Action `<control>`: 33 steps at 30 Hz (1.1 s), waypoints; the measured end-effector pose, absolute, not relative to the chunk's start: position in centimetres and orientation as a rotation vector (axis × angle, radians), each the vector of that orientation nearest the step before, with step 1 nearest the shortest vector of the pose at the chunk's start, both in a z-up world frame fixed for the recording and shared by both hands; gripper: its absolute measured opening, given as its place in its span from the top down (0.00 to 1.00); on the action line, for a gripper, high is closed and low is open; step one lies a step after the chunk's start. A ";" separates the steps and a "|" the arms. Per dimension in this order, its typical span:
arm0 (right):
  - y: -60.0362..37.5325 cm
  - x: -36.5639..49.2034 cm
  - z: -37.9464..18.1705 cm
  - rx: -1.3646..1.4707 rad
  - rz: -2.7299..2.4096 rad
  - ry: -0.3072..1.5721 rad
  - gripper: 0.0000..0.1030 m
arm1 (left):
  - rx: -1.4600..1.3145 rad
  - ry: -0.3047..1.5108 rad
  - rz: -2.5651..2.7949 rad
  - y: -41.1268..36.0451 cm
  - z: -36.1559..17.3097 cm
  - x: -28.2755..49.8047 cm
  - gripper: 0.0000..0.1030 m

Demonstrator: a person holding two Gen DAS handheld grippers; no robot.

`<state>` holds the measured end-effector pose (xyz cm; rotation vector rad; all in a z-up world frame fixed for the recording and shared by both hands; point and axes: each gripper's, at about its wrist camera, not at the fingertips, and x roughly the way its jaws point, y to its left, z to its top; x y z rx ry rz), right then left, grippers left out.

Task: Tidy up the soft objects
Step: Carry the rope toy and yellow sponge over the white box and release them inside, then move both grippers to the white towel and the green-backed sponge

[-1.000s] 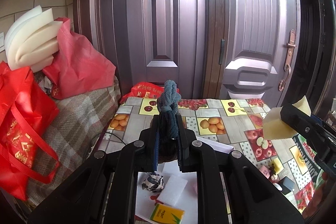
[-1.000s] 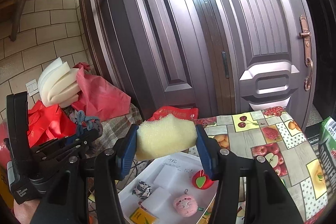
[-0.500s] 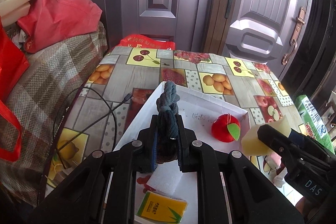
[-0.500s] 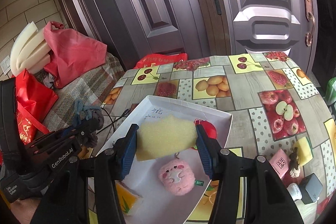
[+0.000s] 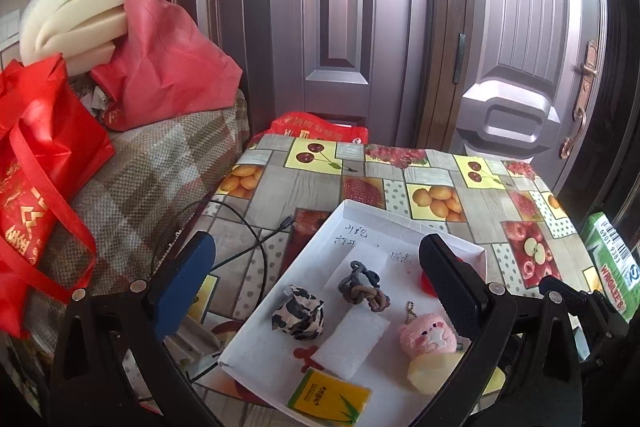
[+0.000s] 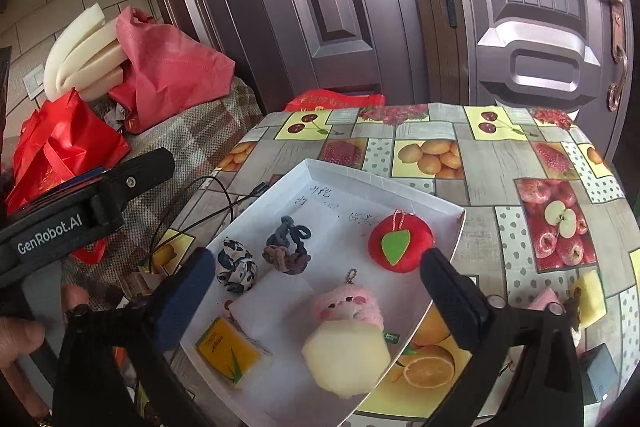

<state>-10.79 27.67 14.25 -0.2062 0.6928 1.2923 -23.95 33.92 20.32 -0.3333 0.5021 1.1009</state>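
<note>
On the desk (image 6: 500,167), past the tray (image 6: 448,251), a yellow sponge piece (image 6: 592,297) lay just right of the right hand-held gripper (image 6: 316,291), whose jaws were opening, empty.

Left wrist view: looking forward and down along own fingers, tray (image 5: 404,223) close below, left of its middle; door (image 5: 344,27) and bags (image 5: 160,63) beyond. Right gripper's body showing at lower right edge.

Right wrist view: same downward tilt, same heading toward door (image 6: 360,7), close over tray (image 6: 400,187) from further right. Left gripper's body crossing the left edge.

Shared: tray, pig (image 5: 428,335) (image 6: 344,307), sponge (image 5: 434,371) (image 6: 346,357), scrunchie (image 5: 362,287) (image 6: 288,247), tablecloth (image 5: 400,163) (image 6: 480,163), door, bags.
</note>
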 end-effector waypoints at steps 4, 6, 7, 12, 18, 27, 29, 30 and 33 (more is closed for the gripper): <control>24.3 -10.3 16.6 -0.161 1.259 0.561 0.00 | -0.280 0.436 1.151 30.5 21.9 -25.7 0.00; 22.1 -9.9 19.4 -0.129 1.220 0.458 0.00 | -0.253 0.400 1.163 29.1 23.4 -26.3 0.00; 20.8 -9.5 21.2 -0.103 1.201 0.415 0.00 | -0.248 0.383 1.156 28.6 24.4 -26.5 0.00; 13.8 -7.6 29.2 0.078 1.136 0.238 0.00 | -0.218 0.278 1.095 25.7 28.6 -26.3 0.00; 8.8 -5.3 28.6 0.098 1.055 0.227 0.00 | -0.258 0.277 0.972 23.6 27.1 -23.6 0.00; 2.4 -1.3 31.2 0.196 0.922 0.215 0.00 | -0.194 0.349 0.879 19.9 28.0 -16.2 0.00; 1.1 -1.0 31.5 0.203 0.910 0.196 0.00 | -0.181 0.355 0.873 19.1 27.9 -15.3 0.00; 0.6 -0.9 31.5 0.205 0.904 0.193 0.00 | -0.177 0.360 0.871 18.7 27.8 -14.8 0.00; -1.0 -0.4 31.1 0.213 0.889 0.193 0.00 | -0.169 0.376 0.858 17.7 27.2 -13.5 0.00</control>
